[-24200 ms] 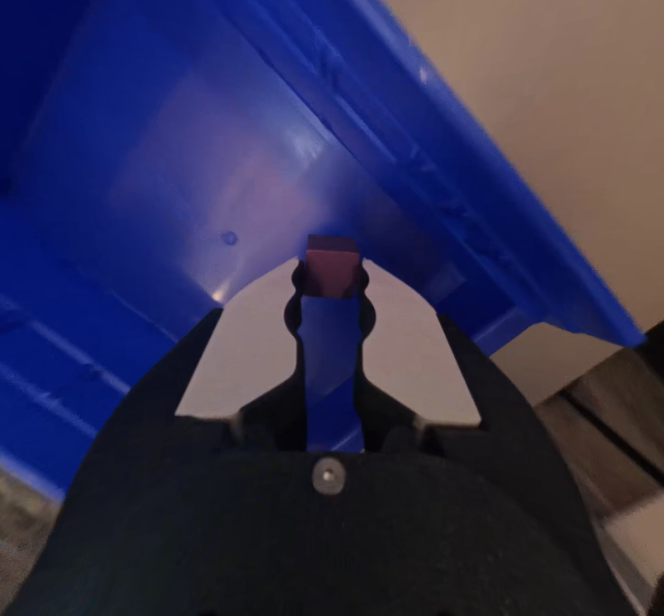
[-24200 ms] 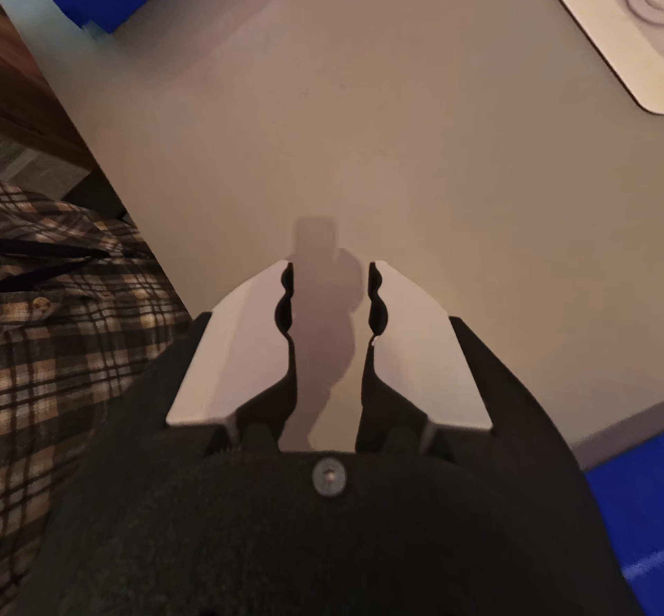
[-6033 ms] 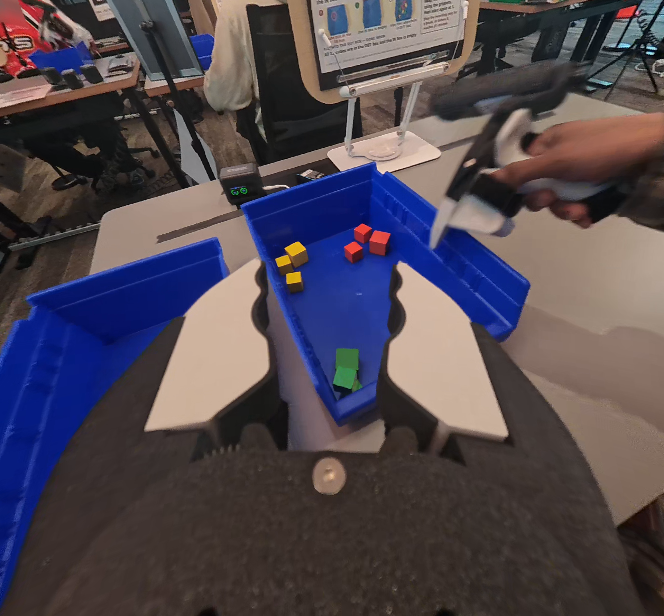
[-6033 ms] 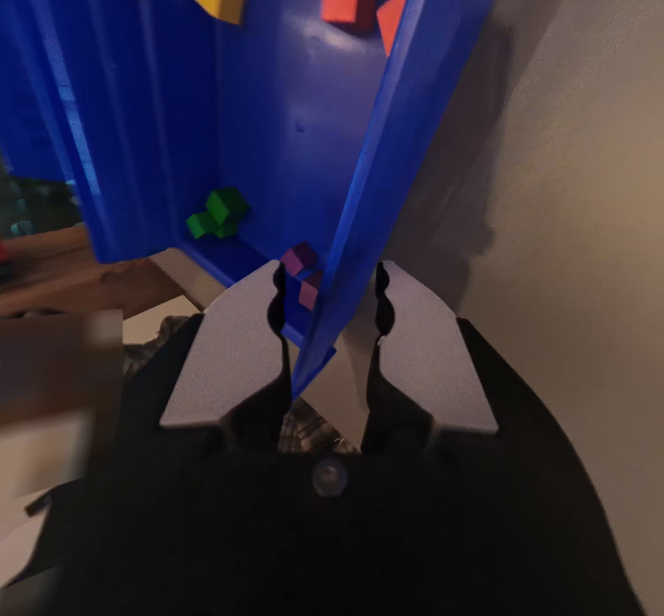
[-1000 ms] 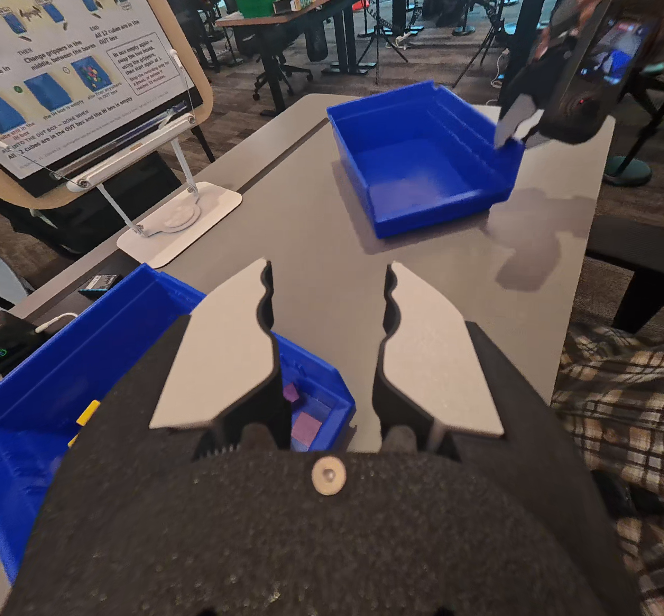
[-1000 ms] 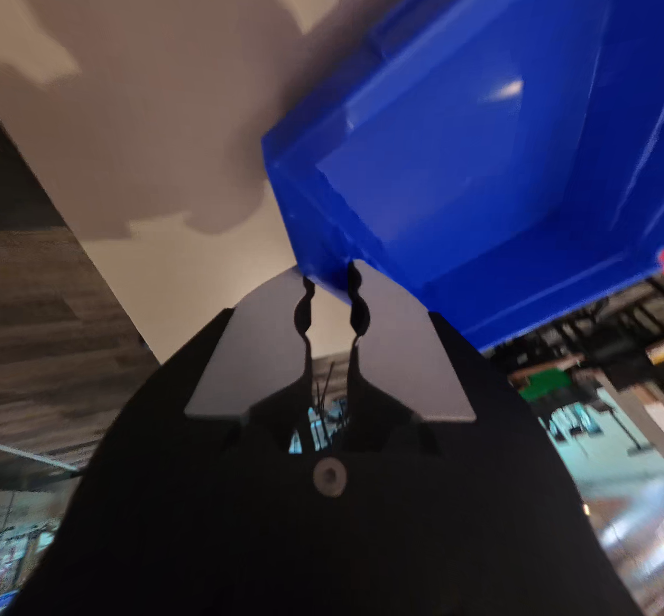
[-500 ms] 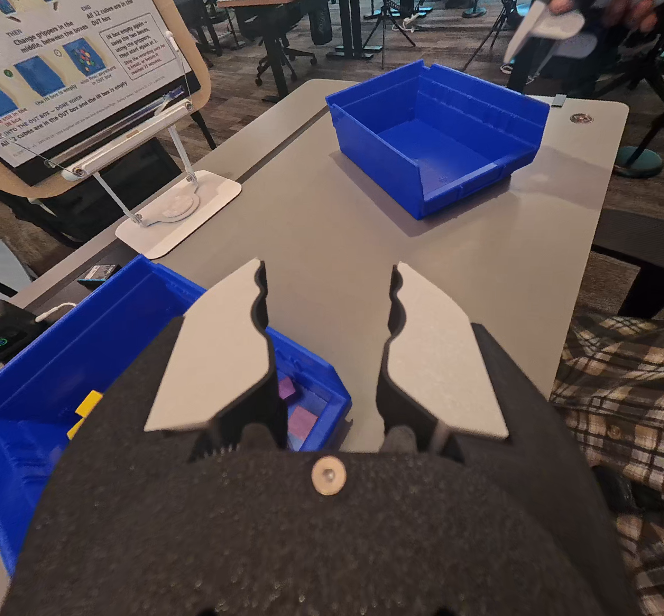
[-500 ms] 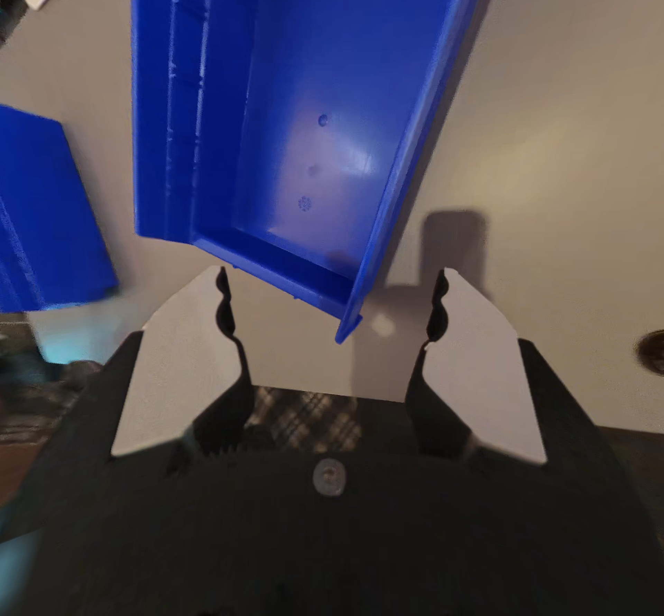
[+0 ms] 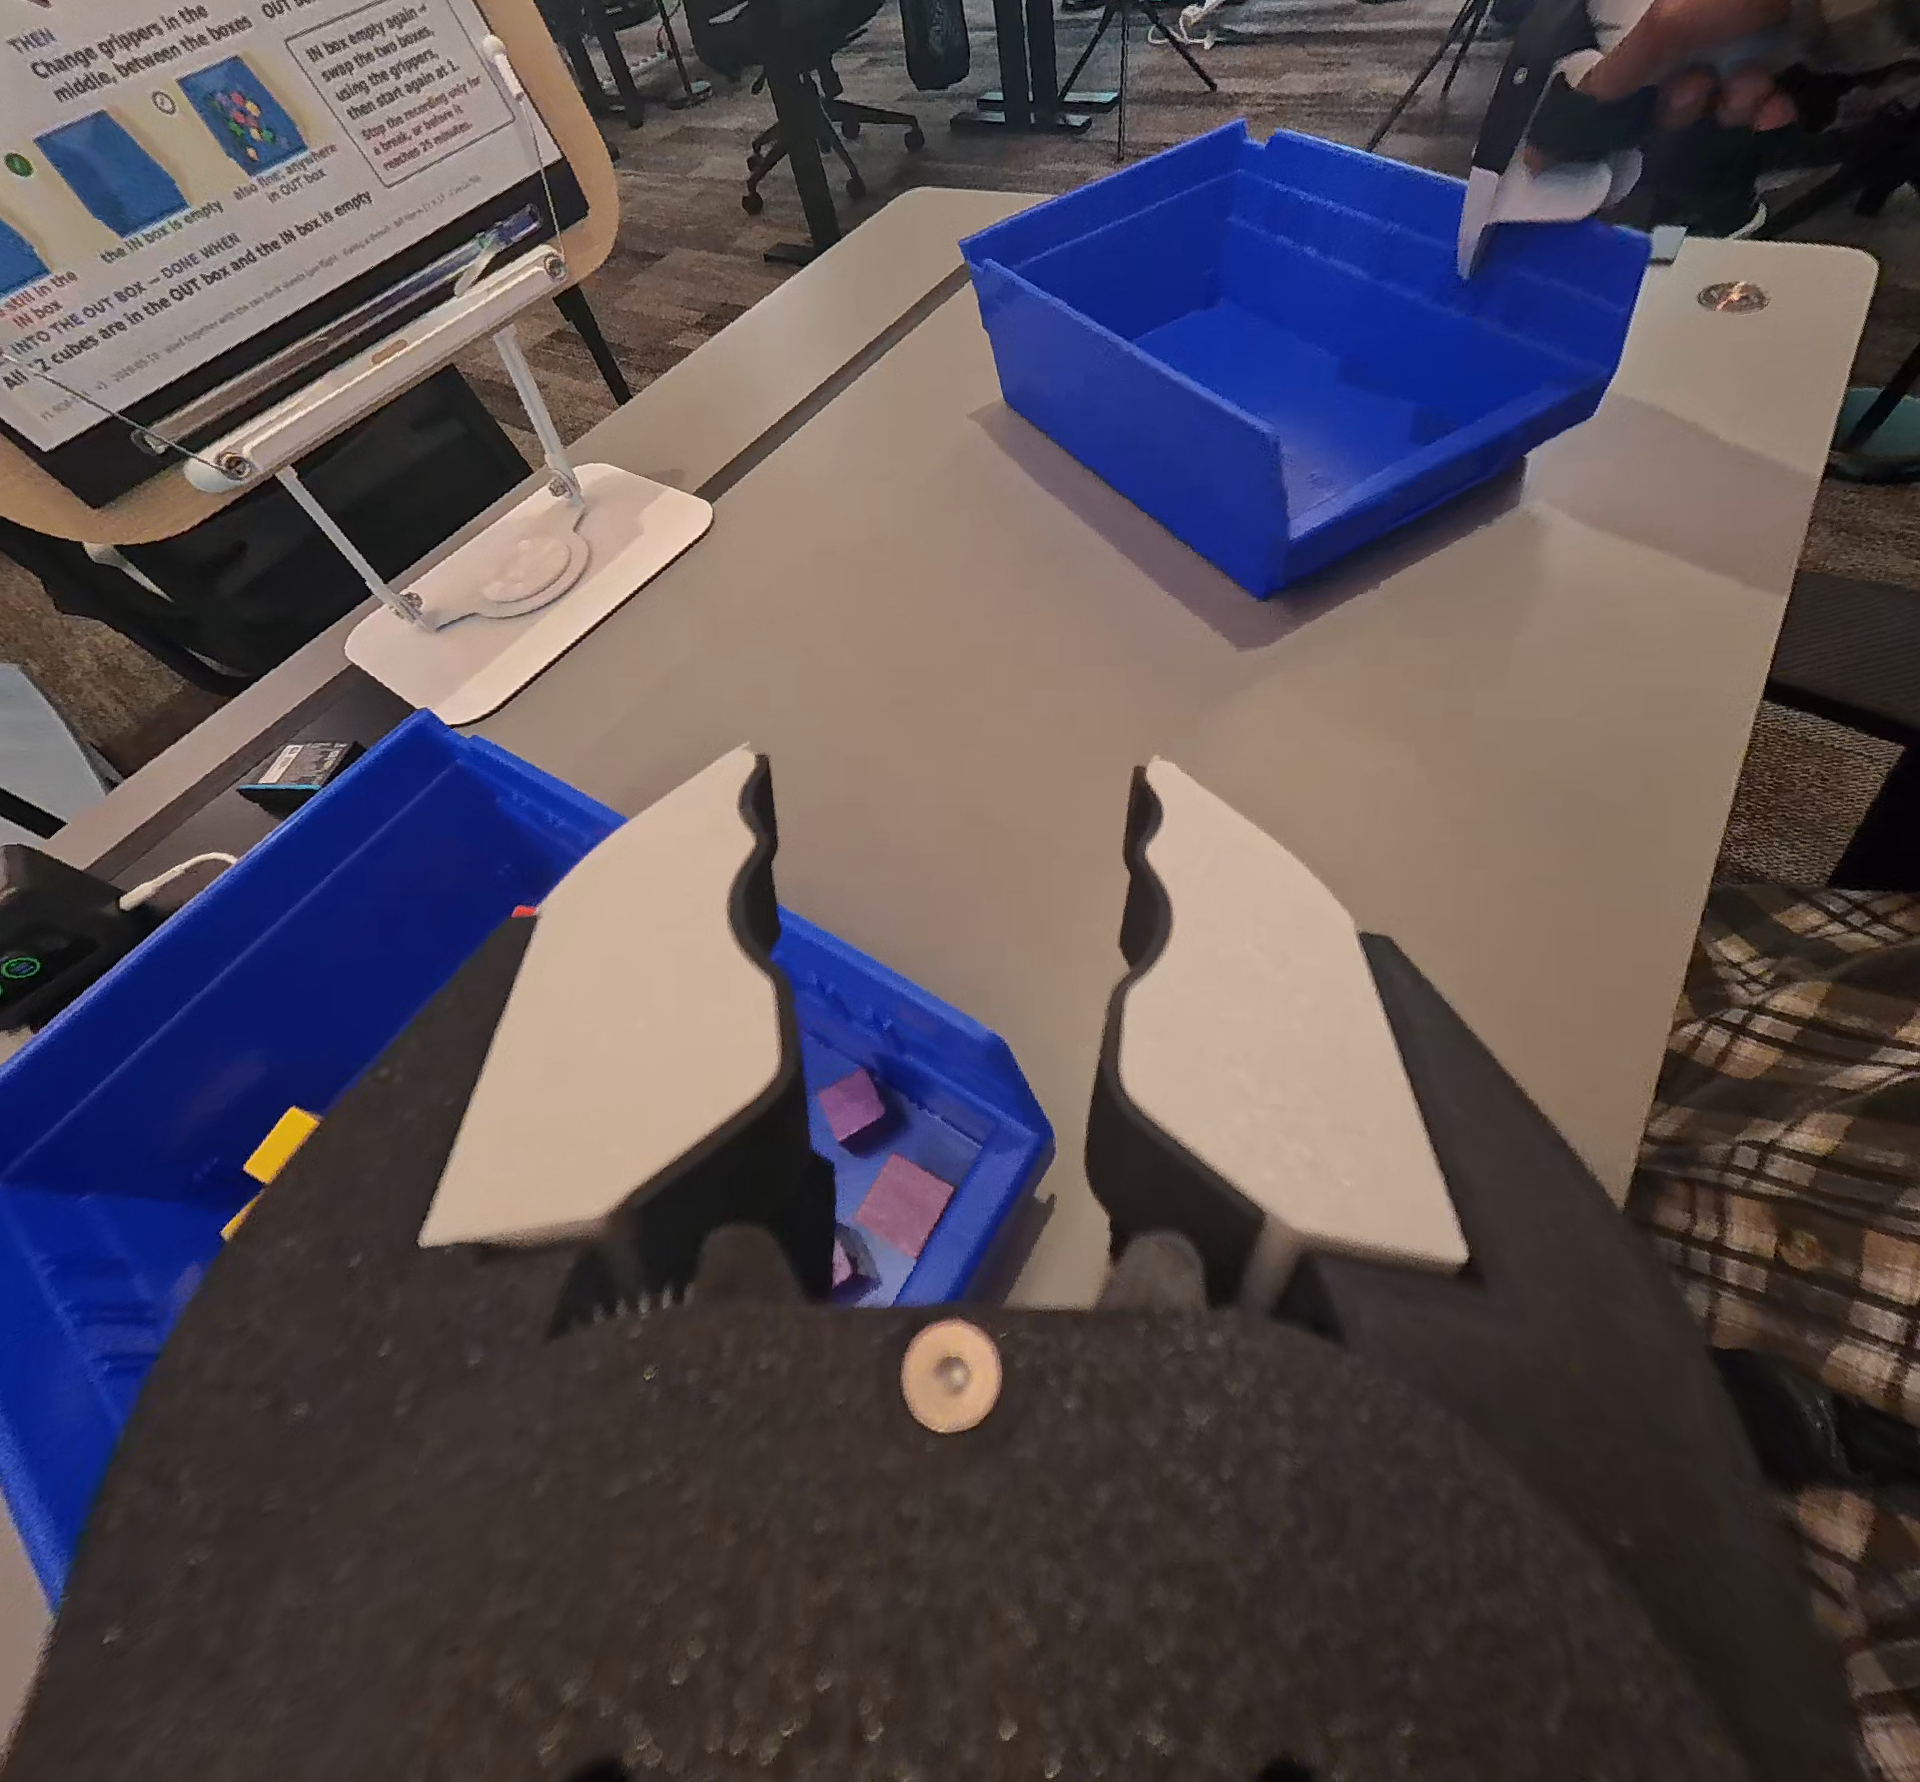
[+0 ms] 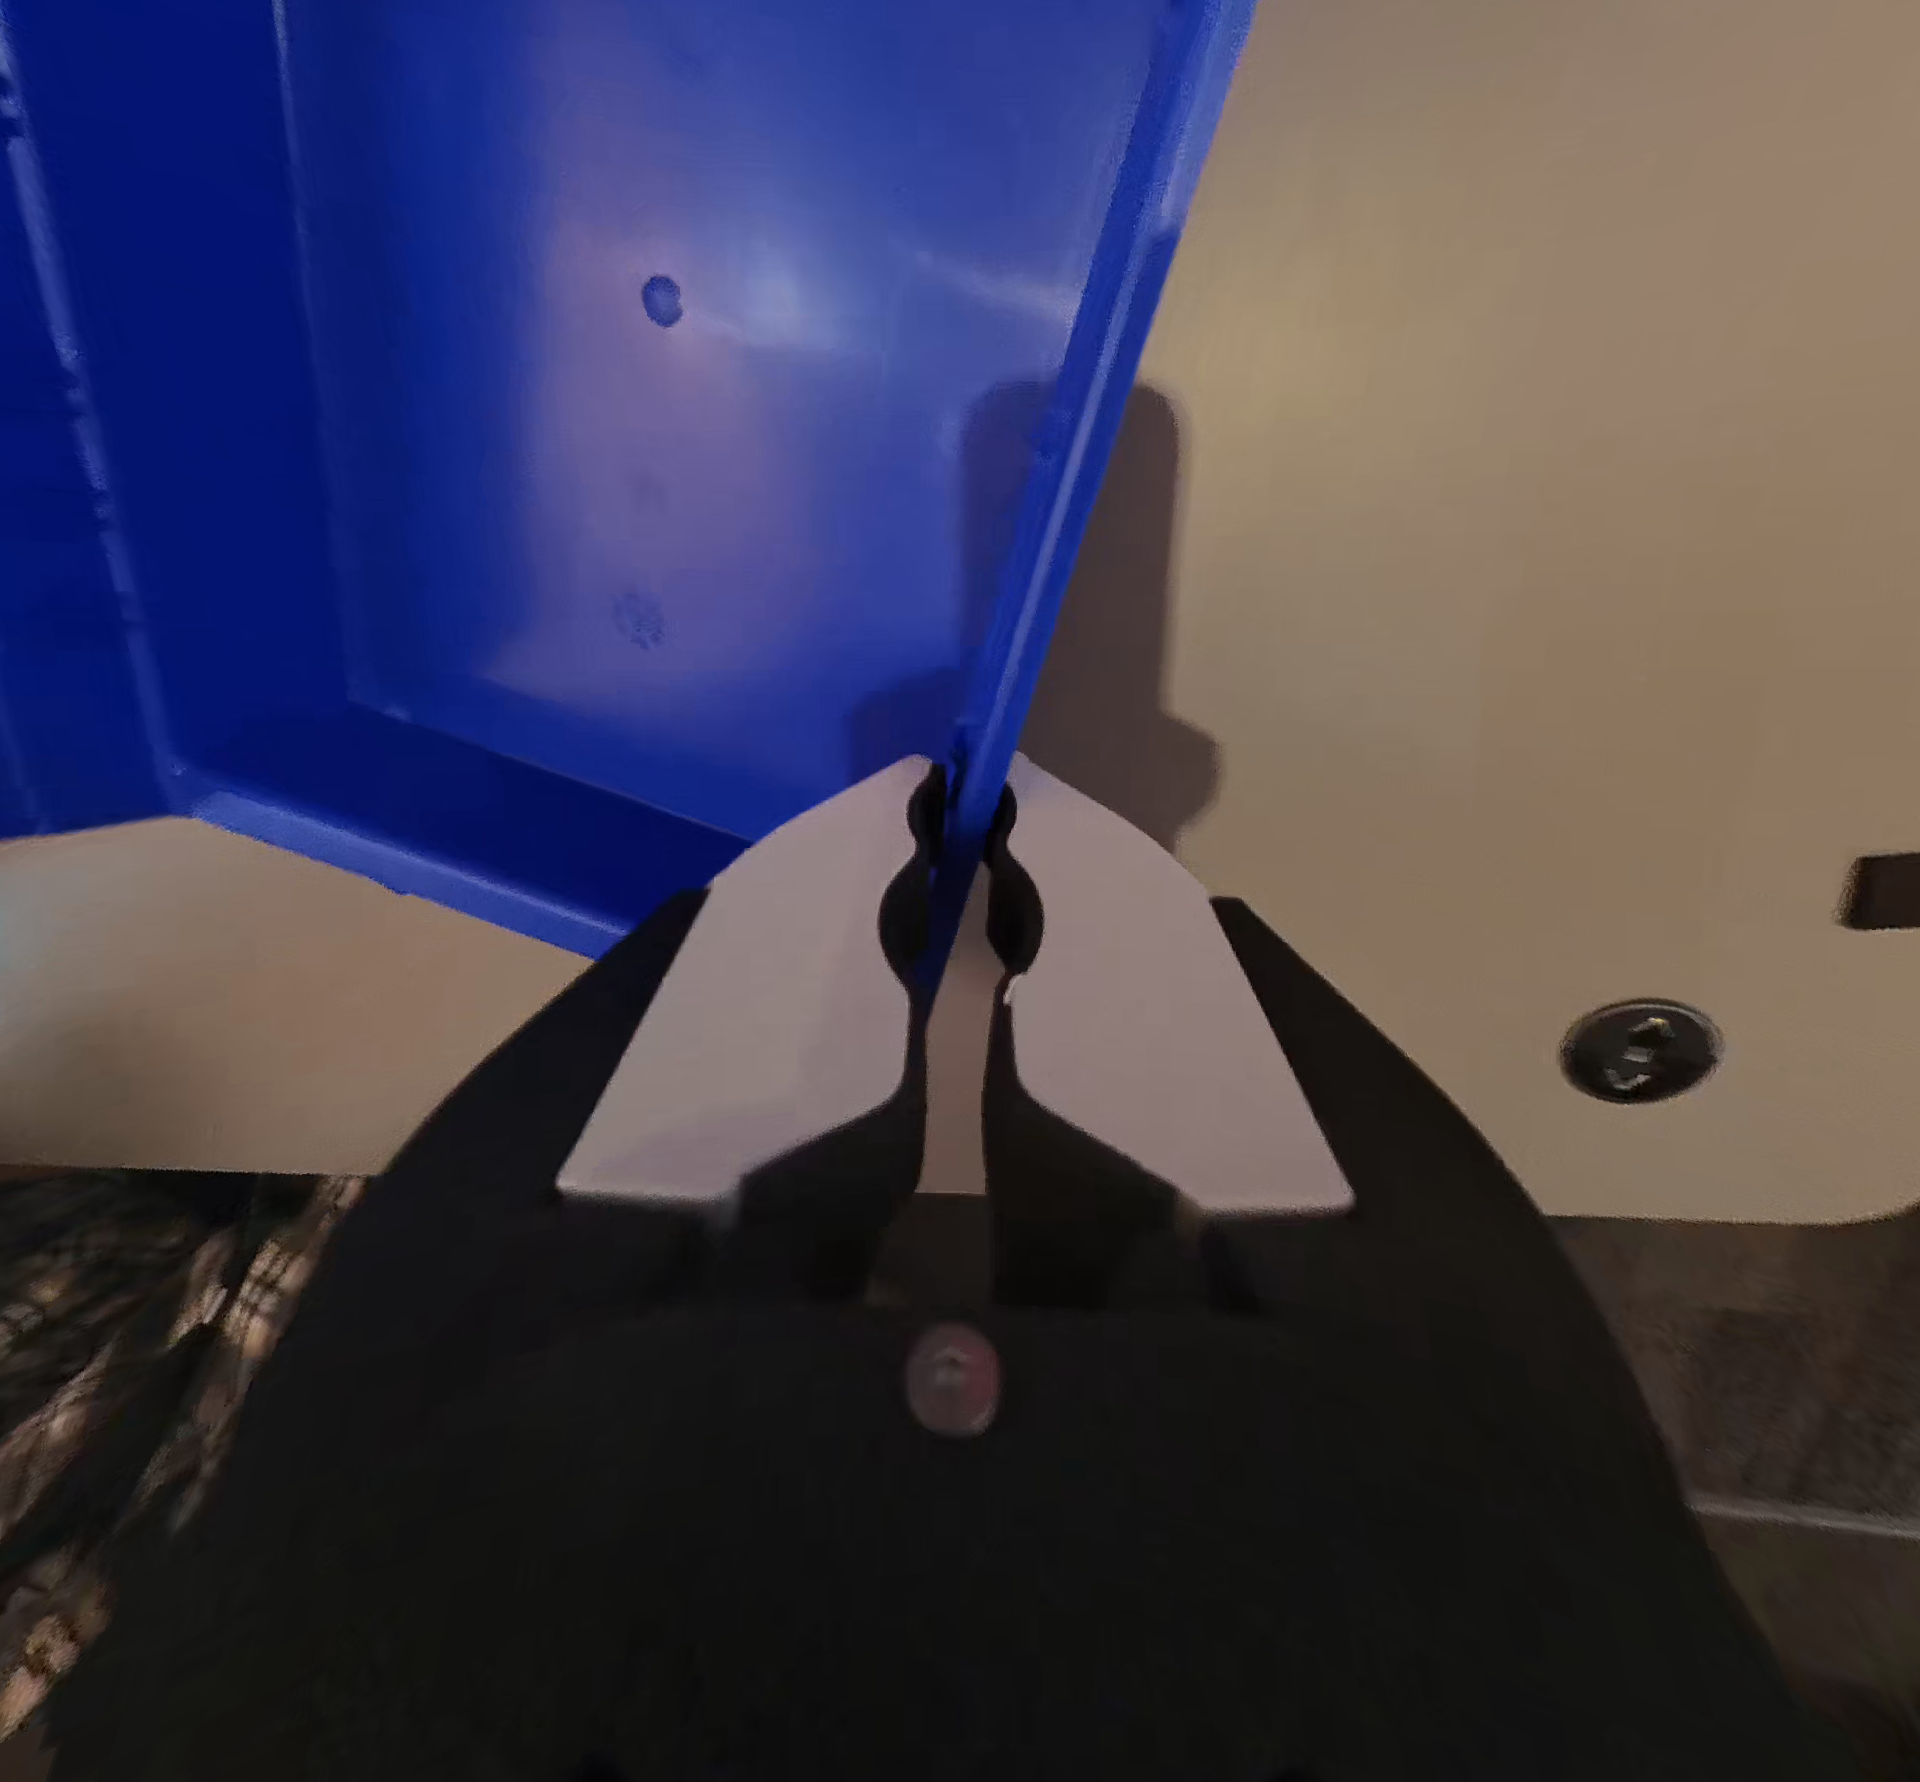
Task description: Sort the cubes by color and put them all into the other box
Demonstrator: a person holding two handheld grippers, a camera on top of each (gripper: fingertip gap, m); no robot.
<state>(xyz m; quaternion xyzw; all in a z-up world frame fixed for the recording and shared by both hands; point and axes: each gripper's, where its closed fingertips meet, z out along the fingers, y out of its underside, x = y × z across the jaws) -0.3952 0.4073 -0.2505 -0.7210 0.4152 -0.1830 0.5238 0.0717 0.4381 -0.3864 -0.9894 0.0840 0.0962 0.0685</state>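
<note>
Right gripper (image 10: 961,787): pinched on the side wall of the empty blue box (image 10: 582,298), near a front corner; in the left wrist view it (image 9: 1496,215) meets the rim at the far right of that box (image 9: 1288,382)
Left gripper (image 9: 951,859): spread wide, holding nothing; it hangs over the grey table (image 9: 935,610), just beside the near box
Near blue box (image 9: 312,901): at the lower left; it holds the cubes
Purple cubes (image 9: 902,1204): 3 show in the near right corner of that box, close together
Yellow cubes (image 9: 281,1142): 2 edges peek out beside the left finger; a sliver of red (image 9: 525,913) shows above it; the rest is hidden by the gripper
Empty box, handling: likely light, stiff moulded plastic; smooth and a bit slippery; a thin wall suits a pinch, yet a hold near 1 corner would let it swing or slide; a grip mid-wall looks steadier
Cubes, handling: small, hard and light by the look; take each across 2 flat opposite faces
Stand (image 9: 530,589): a white base with an instruction board, well behind both boxes
</note>
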